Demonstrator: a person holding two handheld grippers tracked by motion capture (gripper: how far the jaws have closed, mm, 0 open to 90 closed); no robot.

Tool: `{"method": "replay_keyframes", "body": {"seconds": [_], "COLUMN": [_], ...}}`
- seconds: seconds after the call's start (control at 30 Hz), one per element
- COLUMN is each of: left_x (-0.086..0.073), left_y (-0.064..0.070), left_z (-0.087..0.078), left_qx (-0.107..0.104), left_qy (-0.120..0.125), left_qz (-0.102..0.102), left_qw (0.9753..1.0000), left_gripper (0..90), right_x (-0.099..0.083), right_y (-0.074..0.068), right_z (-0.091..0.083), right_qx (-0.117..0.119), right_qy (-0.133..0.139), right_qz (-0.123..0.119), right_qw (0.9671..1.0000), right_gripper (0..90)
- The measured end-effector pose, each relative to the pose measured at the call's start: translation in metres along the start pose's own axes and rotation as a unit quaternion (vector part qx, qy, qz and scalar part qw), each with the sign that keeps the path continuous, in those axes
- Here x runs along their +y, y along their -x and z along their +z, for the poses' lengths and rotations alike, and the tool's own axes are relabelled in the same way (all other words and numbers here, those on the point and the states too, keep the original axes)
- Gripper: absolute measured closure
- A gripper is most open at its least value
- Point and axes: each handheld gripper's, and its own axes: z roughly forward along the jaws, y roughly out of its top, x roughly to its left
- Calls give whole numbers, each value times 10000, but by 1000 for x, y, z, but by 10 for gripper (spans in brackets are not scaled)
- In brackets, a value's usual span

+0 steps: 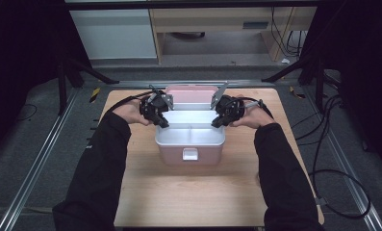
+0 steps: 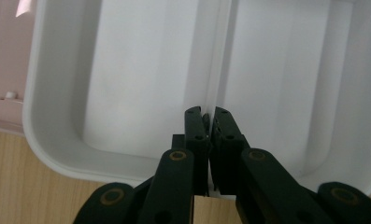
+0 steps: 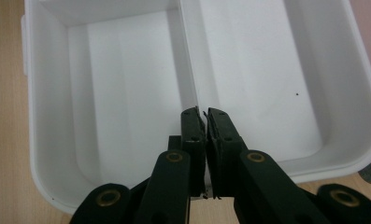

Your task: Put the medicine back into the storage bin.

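Both hands level, left tongs (image 1: 162, 121) and right tongs (image 1: 218, 120) each clamped on the white tray (image 1: 191, 139) divider

Both forearms stretched forward, left gripper (image 1: 162, 121) and right gripper (image 1: 218, 120) facing each other, tilted inward, jaws on each pinched nearly together.

A wooden tabletop (image 1: 193, 192) is sitting between metal rails (image 1: 39, 159). Black cables (image 1: 333, 144) are trailing at right. A pale cabinet (image 1: 114, 33) is standing far left.
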Motion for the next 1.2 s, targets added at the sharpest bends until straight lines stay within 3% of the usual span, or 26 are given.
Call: {"method": "replay_keyframes", "body": {"seconds": [0.33, 0.53, 0.8, 1.03, 1.2], "left_x": [4, 6, 4, 3, 1], "left_y": [6, 19, 53, 89, 109], "left_z": [-18, -31, -47, -52, -56], "left_qx": [13, -9, -99, 108, 115], "left_qy": [44, 75, 14, -101, -57], "left_qz": [21, -7, 24, 90, 90], "left_qw": [10000, 10000, 9999, 9998, 9999], "left_gripper": [862, 860, 856, 858, 852], "right_x": [6, 10, 18, 18, 14], "right_y": [-7, -19, -57, -92, -114], "right_z": [-17, -30, -49, -54, -56], "right_qx": [-54, -100, -148, -172, -159], "right_qy": [50, 61, 86, 31, 109], "right_qz": [-92, -175, -335, -455, -485], "right_qw": [9999, 9998, 9993, 9988, 9986], "right_gripper": [865, 870, 877, 887, 893]}}
